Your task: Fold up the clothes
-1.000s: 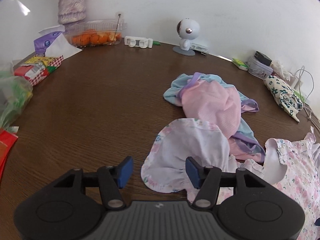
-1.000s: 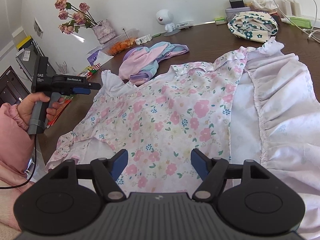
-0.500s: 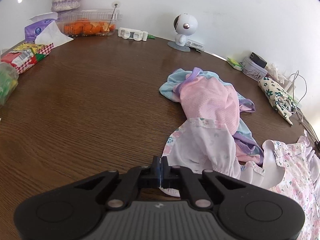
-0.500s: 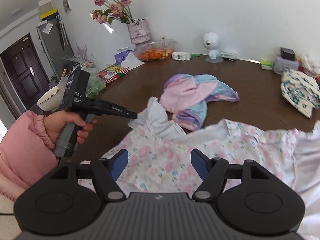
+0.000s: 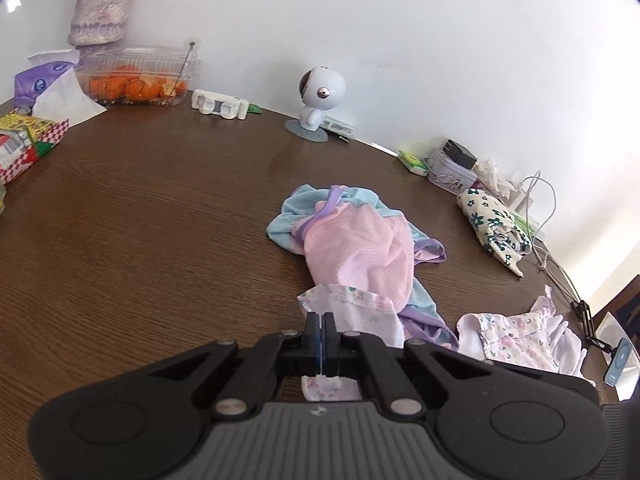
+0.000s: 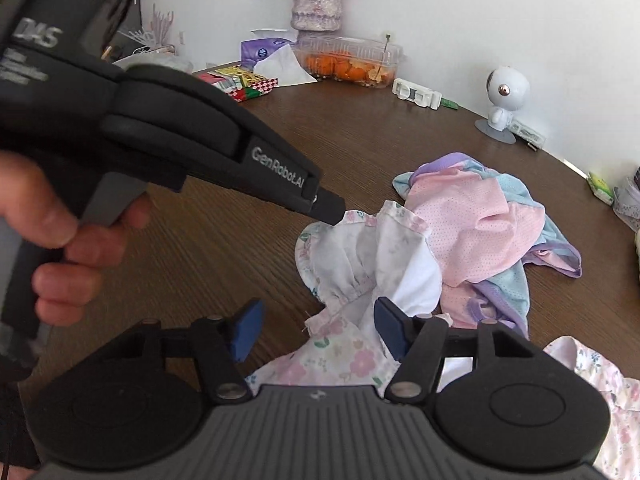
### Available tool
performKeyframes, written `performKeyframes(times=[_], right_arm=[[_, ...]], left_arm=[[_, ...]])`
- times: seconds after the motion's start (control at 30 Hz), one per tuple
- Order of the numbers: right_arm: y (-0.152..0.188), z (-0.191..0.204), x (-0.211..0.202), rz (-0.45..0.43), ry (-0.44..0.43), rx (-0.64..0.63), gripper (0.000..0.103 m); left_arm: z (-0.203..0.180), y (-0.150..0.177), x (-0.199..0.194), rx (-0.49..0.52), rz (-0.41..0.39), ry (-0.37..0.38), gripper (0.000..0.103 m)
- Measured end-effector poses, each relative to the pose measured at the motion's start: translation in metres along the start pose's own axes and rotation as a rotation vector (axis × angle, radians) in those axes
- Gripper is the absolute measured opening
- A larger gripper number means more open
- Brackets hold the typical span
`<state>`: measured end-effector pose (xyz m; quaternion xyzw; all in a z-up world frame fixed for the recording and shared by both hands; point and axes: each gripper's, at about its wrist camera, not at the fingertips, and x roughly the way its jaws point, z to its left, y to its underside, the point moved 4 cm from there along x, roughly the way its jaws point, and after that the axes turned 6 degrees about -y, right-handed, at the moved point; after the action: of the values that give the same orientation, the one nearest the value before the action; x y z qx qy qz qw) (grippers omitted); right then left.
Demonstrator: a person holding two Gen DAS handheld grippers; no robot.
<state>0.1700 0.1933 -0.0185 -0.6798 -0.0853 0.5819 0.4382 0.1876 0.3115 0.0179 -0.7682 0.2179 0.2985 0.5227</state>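
**Sleeve of floral dress pinched at a crowded table**

The left gripper [image 5: 321,334], a black two-finger tool, has its blue-padded jaws pressed together on the frilled edge of a white, pink-flowered cotton dress [image 6: 352,276]; a scrap of the fabric shows just below the pads in the left wrist view. In the right wrist view a person's hand [image 6: 60,248] wraps the tool's grey handle, and its black nose meets the gathered sleeve at its upper left edge.

The right gripper [image 6: 316,330] hangs over the dress nearer the camera, its blue pads apart and closing, with floral cloth lying between and beneath them but not pressed by either pad.

The dress is spread on the dark brown wooden table [image 5: 140,220], its sleeve resting against a crumpled pink, light-blue and lilac mesh garment [image 5: 356,240]. Farther right lies a folded cream cloth with dark green flowers [image 5: 494,222].

Along the white wall stand a small round white robot-shaped camera [image 5: 320,92], a clear plastic box of orange fruit [image 5: 138,80], a lilac textured vase [image 5: 100,12] and a purple tissue pack [image 5: 40,84].
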Motion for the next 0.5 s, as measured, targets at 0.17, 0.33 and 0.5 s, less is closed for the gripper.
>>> performKeyframes(times=[0.17, 0.33, 0.5], right_arm=[[0.000, -0.008, 0.021, -0.033, 0.040, 0.077, 0.048], [0.003, -0.017, 0.030, -0.049, 0.042, 0.146, 0.014], [0.006, -0.031, 0.025, -0.087, -0.033, 0.285, 0.004]], left_arm=[[-0.004, 0.002, 0.004, -0.019, 0.014, 0.077, 0.000], [-0.004, 0.004, 0.005, -0.035, 0.012, 0.121, 0.000], [0.006, 0.001, -0.004, -0.073, -0.025, 0.165, 0.000]])
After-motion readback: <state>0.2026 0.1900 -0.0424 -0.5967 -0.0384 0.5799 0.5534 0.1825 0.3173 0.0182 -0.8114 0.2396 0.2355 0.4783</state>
